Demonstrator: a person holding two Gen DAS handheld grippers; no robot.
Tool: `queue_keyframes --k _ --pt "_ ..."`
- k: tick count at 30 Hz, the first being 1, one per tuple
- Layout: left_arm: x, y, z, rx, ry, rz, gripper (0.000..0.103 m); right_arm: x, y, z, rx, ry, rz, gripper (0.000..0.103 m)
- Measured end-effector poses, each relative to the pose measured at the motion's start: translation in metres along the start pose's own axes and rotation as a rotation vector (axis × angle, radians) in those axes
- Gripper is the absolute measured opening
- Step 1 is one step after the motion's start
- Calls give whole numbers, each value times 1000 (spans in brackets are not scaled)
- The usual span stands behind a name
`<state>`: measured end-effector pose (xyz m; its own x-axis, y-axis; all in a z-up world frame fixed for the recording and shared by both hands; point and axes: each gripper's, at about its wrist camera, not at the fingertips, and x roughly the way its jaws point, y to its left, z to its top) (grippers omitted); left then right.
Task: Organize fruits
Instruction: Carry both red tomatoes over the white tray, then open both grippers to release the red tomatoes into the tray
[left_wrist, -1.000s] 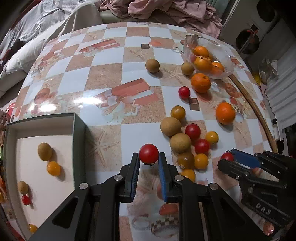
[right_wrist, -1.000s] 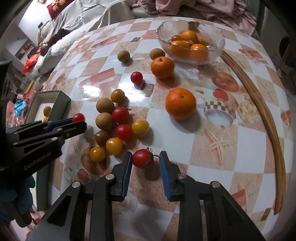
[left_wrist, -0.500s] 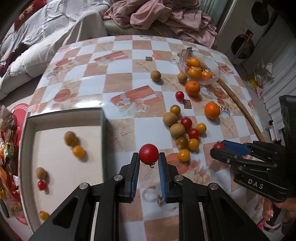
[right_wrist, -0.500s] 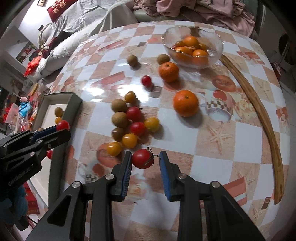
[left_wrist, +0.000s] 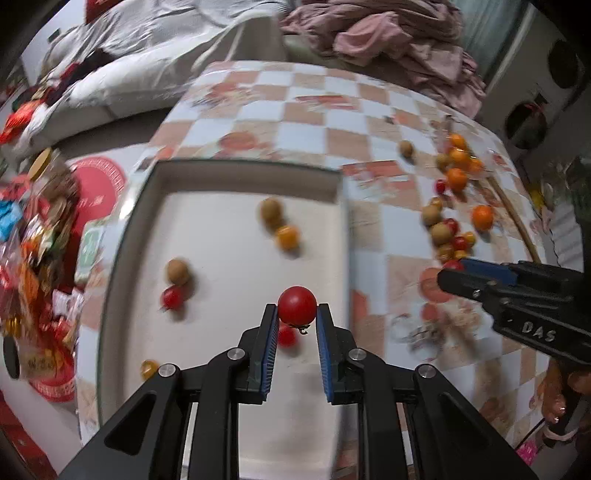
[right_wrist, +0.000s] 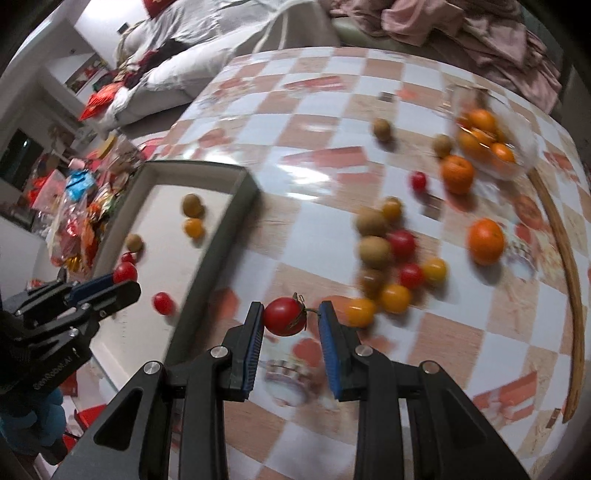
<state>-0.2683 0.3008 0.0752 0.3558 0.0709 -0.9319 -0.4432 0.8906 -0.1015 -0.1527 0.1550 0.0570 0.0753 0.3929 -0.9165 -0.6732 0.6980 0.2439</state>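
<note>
Gripping glossy round red tomatoes, the left tool (left_wrist: 297, 320) and right tool (right_wrist: 291, 316) clamp ribbed blue pads.

My black grippers, blue pads (left_wrist: 269, 343): red cherry tomato (left_wrist: 297, 305) each. Tablecloth (right_wrist: 332, 177): white-and-tan checks. Tray (left_wrist: 229, 162): grey rim, white floor.

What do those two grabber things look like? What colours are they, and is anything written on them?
Both are black and angular, with silver bolts at the joints. Each finger is a flat bar lined with a ribbed blue pad. The left gripper and the right gripper look like twins. The right one's side carries pale letters reading DAS; faint lettering on the left one's side is too blurred to read. No cables show.
</note>
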Motion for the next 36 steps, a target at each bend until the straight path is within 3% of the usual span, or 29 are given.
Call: queue_keyframes --k 9,19,36 --pt "11 45 -21 -71 19 51 22 20 57 15 -92 30 48 32" --pt "34 63 -26 -73 45 70 22 62 104 40 -162 90 66 32" --pt "46 58 -33 -21 79 82 22 102 119 43 -215 161 -18 34"
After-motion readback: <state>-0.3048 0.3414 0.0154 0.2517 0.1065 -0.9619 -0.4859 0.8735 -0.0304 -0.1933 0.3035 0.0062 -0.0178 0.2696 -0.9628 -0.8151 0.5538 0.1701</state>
